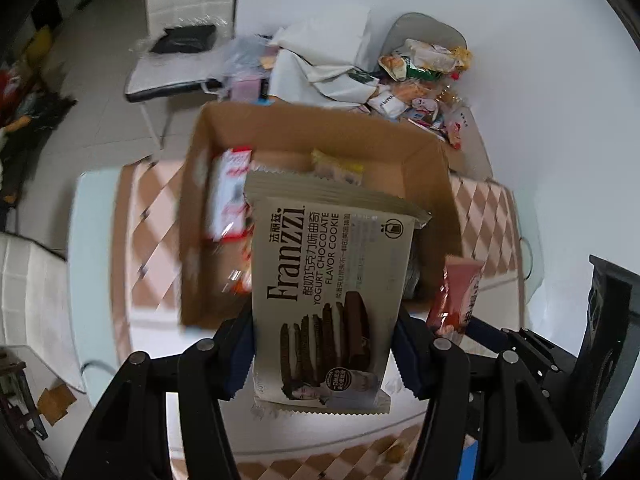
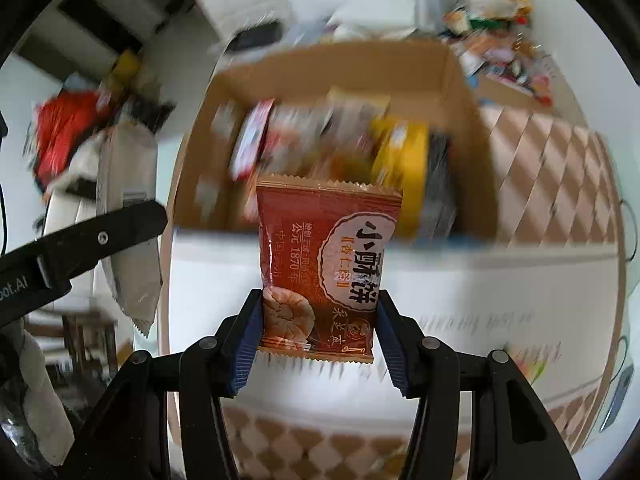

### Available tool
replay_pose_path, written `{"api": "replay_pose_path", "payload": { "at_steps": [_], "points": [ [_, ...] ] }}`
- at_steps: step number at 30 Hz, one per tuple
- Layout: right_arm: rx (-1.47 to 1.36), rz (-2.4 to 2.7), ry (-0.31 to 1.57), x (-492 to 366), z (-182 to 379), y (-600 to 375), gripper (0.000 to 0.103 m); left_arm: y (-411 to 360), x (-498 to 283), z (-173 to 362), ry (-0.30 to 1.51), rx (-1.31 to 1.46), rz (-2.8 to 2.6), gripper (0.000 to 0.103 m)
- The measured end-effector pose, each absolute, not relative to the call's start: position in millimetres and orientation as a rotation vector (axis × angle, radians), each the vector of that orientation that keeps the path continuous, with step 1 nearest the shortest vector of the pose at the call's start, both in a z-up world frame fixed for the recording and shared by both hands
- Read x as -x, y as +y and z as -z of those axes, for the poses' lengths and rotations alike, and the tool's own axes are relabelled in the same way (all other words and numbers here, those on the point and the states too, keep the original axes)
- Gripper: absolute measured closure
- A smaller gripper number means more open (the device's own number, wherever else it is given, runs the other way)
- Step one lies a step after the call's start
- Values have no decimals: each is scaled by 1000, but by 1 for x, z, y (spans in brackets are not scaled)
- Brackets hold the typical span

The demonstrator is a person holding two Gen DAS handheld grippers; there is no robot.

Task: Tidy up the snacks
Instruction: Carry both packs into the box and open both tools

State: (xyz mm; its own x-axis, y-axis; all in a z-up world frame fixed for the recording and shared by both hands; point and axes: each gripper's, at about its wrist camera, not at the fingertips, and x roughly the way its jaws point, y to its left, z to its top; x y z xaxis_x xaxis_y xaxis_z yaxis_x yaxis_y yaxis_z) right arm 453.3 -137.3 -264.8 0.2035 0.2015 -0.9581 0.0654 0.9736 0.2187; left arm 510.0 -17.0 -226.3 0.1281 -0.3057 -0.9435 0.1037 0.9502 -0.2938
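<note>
My left gripper (image 1: pixel 322 316) is shut on a grey-beige Franzzi yogurt chocolate cookie pack (image 1: pixel 332 280), its blue pads pressing both side edges. The pack hangs over the near side of an open cardboard box (image 1: pixel 224 128). My right gripper (image 2: pixel 319 296) is shut on a red-orange pastry packet (image 2: pixel 320 248), held above the table just in front of the same box (image 2: pixel 460 80). Several snack packets lie inside the box, blurred in the right wrist view. The red packet (image 1: pixel 456 292) also shows at the right of the left wrist view.
A pile of loose snacks (image 1: pixel 424 76) lies on the table behind the box, beside a white cloth bag (image 1: pixel 320 52). The table carries a checked cloth (image 1: pixel 488 216). White chairs (image 1: pixel 180 0) stand at the far left. A phone (image 2: pixel 620 392) lies near the table's right edge.
</note>
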Motion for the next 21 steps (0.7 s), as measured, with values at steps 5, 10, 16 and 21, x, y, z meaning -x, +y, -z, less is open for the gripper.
{"api": "replay_pose_path", "payload": {
  "at_steps": [5,10,16,21],
  "points": [
    [-272,-15,1371,-530,283,-180,46,-34,-594,263,1526,162,277,46],
    [-295,39,1444,-585,318,-199,46,-35,-640,310,1627,166,236,46],
    [-288,74,1502,-624,361,-217,46,-41,-660,346,1696,135,211,46],
    [-264,88,1518,-643,377,-219,46,-45,-668,360,1721,111,216,44]
  ]
}}
